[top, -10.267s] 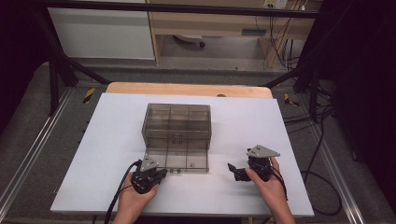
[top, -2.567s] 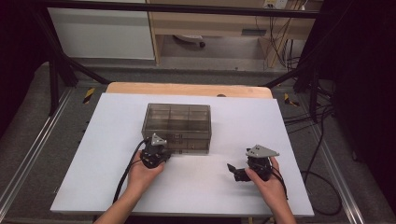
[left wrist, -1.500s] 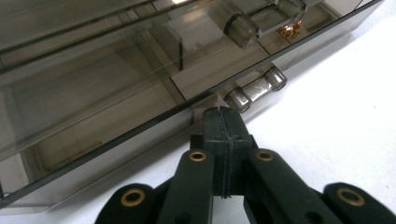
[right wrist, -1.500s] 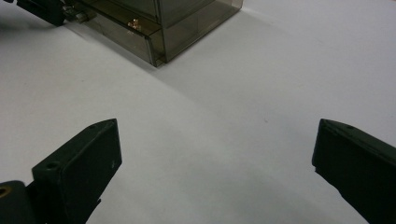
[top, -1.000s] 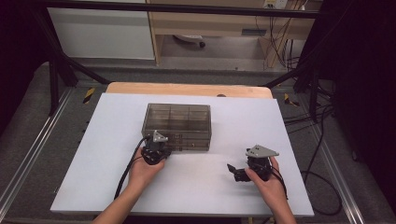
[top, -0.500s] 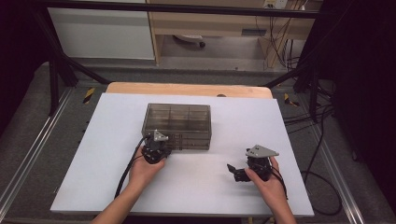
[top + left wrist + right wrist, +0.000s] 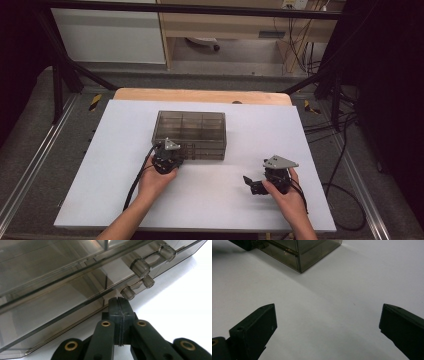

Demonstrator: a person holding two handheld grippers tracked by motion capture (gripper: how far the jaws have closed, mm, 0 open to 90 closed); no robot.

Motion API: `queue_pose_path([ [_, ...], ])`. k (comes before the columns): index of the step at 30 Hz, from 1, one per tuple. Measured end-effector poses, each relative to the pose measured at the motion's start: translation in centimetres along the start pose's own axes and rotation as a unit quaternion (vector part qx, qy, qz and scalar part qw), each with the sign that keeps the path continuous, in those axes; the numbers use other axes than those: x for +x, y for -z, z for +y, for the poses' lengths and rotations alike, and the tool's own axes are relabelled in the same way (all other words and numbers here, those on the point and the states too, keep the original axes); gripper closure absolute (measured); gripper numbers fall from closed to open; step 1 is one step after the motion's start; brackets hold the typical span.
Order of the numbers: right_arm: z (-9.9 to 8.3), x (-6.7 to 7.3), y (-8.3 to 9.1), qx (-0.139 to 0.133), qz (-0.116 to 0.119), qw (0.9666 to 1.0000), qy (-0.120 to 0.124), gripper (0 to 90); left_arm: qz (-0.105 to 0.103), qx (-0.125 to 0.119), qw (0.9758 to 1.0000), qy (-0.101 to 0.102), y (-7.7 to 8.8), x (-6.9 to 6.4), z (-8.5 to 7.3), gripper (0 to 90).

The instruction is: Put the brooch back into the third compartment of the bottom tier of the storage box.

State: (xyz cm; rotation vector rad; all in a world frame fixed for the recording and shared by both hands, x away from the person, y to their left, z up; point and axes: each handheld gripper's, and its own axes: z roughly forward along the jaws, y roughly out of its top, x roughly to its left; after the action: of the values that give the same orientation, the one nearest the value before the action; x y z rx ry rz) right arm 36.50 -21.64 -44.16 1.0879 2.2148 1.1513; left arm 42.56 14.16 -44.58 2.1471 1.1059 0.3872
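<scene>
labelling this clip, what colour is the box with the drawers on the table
Smoky grey-brown see-through plastic; the box shows it best in the left gripper view.

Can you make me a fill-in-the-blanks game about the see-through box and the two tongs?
1. The left tongs have their jaws ____.
2. The right tongs have their jaws wide ____.
3. The smoky plastic box sits on a table coloured ____.
4. The tongs nearest the box are the ____ ones.

Missing words: shut, open, white, left.
</scene>
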Motion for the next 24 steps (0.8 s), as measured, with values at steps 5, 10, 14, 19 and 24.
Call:
queue_pose_path([
  [5,0.0,-0.02,-0.01,-0.001,-0.001,1.0,0.0,1.9,0.0,0.001,1.0,-0.001,0.0,0.01,0.05,90.0],
  [10,0.0,-0.03,-0.02,0.0,0.0,1.0,0.001,1.9,0.001,0.001,1.0,-0.001,0.0,-0.01,0.04,90.0],
  [14,0.0,0.0,-0.01,0.0,0.0,1.0,0.001,1.9,0.001,0.001,1.0,-0.001,0.0,-0.02,0.04,90.0],
  [19,0.01,0.02,-0.02,0.0,0.0,1.0,0.001,1.9,0.0,0.0,1.0,0.0,0.0,-0.03,0.05,90.0],
  [24,0.0,-0.02,-0.02,0.0,0.0,1.0,0.001,1.9,0.001,-0.003,1.0,-0.002,-0.03,-0.03,0.05,90.0],
])
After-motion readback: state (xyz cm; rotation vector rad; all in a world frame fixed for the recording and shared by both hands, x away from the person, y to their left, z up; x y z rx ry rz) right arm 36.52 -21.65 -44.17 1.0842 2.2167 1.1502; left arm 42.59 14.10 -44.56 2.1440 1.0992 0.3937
